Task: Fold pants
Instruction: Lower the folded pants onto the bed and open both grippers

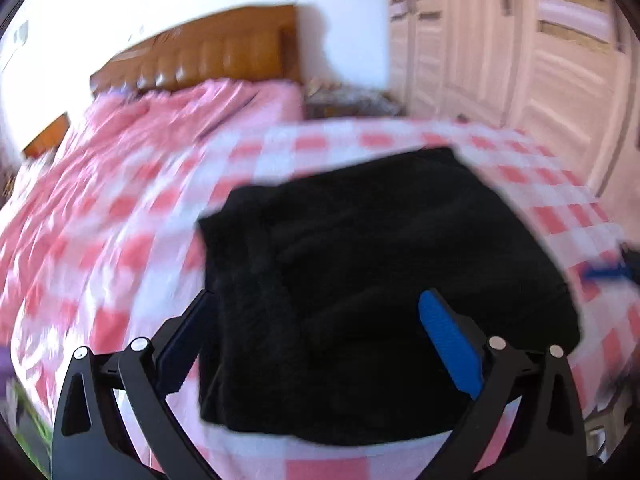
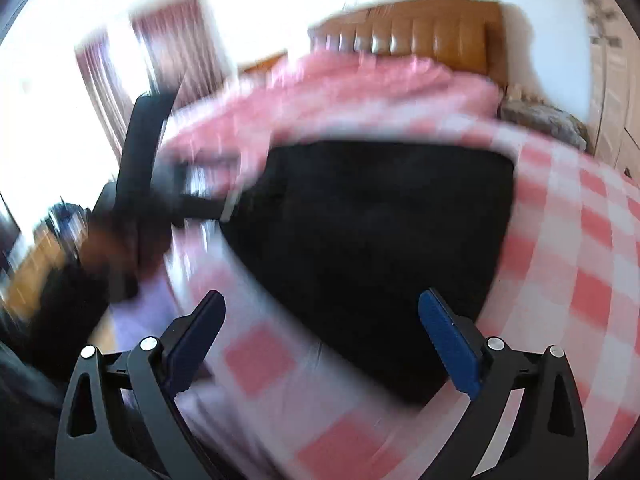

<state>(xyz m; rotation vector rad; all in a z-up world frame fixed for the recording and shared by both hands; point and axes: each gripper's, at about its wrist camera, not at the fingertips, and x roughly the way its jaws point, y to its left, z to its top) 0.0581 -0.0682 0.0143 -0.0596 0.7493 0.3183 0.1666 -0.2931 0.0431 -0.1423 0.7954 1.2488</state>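
A folded black fabric pair of pants (image 1: 372,288) is seen lying on a pink-and-white checked bedsheet (image 1: 132,248) near the foot of the bed. In the left wrist view, the left gripper (image 1: 316,320) is held with its blue-padded fingers (image 1: 448,340) wide apart, nothing clamped between them; the near part of the pants fills the gap between the fingers, and whether the pads touch the cloth cannot be told. In the right wrist view, the right gripper (image 2: 322,320) is likewise spread open and empty, with the pants (image 2: 376,232) lying beyond and between its fingers, nearer the right one. A brown padded headboard (image 1: 208,52) is seen at the far end, and pale louvred wardrobe doors (image 1: 520,48) at the right. Both views are motion-blurred.
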